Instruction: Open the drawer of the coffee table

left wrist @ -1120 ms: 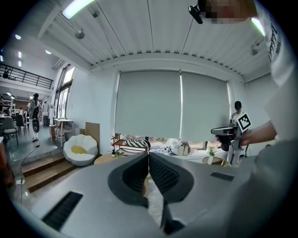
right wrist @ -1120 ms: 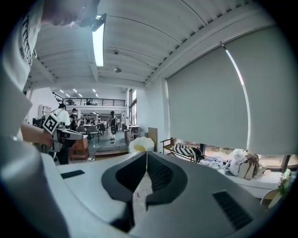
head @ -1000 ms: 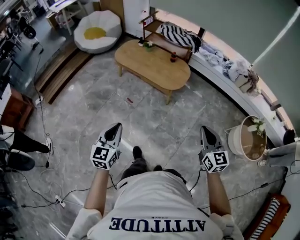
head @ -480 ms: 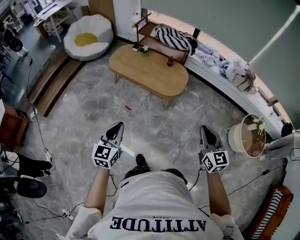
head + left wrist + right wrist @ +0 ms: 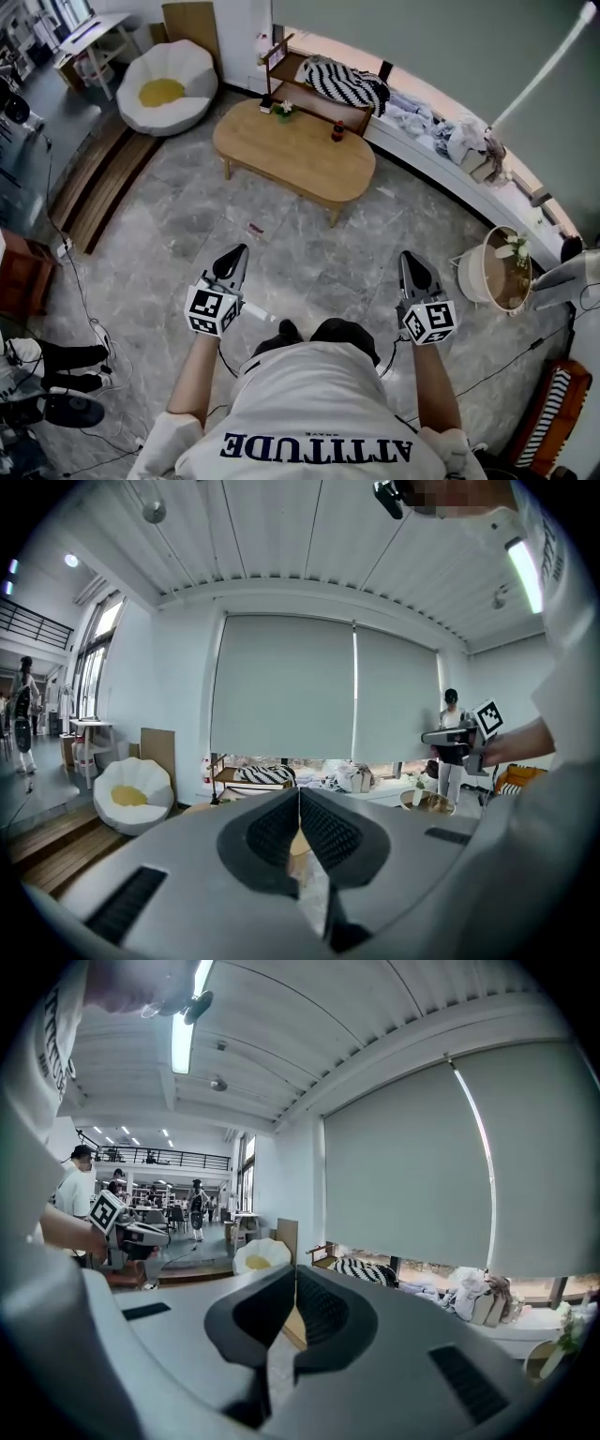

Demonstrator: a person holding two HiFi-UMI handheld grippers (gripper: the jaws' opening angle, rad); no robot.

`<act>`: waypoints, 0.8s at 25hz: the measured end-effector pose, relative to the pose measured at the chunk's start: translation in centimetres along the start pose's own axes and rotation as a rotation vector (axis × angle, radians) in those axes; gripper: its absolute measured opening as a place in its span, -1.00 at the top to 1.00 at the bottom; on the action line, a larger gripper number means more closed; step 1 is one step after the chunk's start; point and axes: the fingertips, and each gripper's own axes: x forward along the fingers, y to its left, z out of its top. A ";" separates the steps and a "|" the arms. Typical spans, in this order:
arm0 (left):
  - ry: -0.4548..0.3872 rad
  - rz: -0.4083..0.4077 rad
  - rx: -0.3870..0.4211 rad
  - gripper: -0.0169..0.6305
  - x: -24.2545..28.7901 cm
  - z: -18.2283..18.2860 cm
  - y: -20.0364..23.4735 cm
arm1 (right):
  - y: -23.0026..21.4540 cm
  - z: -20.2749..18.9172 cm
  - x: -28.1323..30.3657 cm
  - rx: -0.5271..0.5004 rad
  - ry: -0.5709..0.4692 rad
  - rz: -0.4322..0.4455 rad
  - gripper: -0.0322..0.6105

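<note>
The oval wooden coffee table (image 5: 295, 150) stands across the grey stone floor, well beyond both grippers; its drawer does not show from here. A small plant (image 5: 281, 108) and a dark bottle (image 5: 337, 131) stand on its far edge. My left gripper (image 5: 236, 253) and right gripper (image 5: 410, 258) are held level at waist height, side by side, both pointing toward the table. Each is shut with nothing between the jaws. In the left gripper view the left gripper (image 5: 298, 794) shows its pads pressed together; the right gripper (image 5: 294, 1274) looks the same in the right gripper view.
A white round seat with a yellow centre (image 5: 167, 75) is at the far left. A low shelf with a striped cushion (image 5: 328, 80) stands behind the table. A round white basket table (image 5: 497, 272) stands right. Cables (image 5: 75, 281) run along the left floor. A small red scrap (image 5: 255, 228) lies ahead.
The person has walked forward: the coffee table and the seat have come nearer and shifted in the head view. Both grippers keep their place in the view and stay shut.
</note>
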 end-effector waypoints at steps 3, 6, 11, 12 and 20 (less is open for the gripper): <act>-0.006 -0.008 0.003 0.89 0.7 0.1 0.6 | 0.0 -0.3 0.6 0.000 0.005 -0.008 0.84; -0.004 -0.013 -0.001 0.89 1.7 0.3 1.0 | -0.6 -0.3 1.5 0.005 0.010 -0.011 0.84; 0.008 -0.003 -0.003 0.89 4.0 0.5 1.5 | -2.4 -0.2 3.6 0.006 0.019 0.003 0.84; 0.010 0.002 -0.005 0.89 4.5 0.6 1.8 | -2.9 -0.2 4.1 0.008 0.019 0.005 0.84; 0.002 0.058 -0.022 0.89 9.5 1.5 3.6 | -6.9 0.6 11.1 -0.002 0.010 0.074 0.84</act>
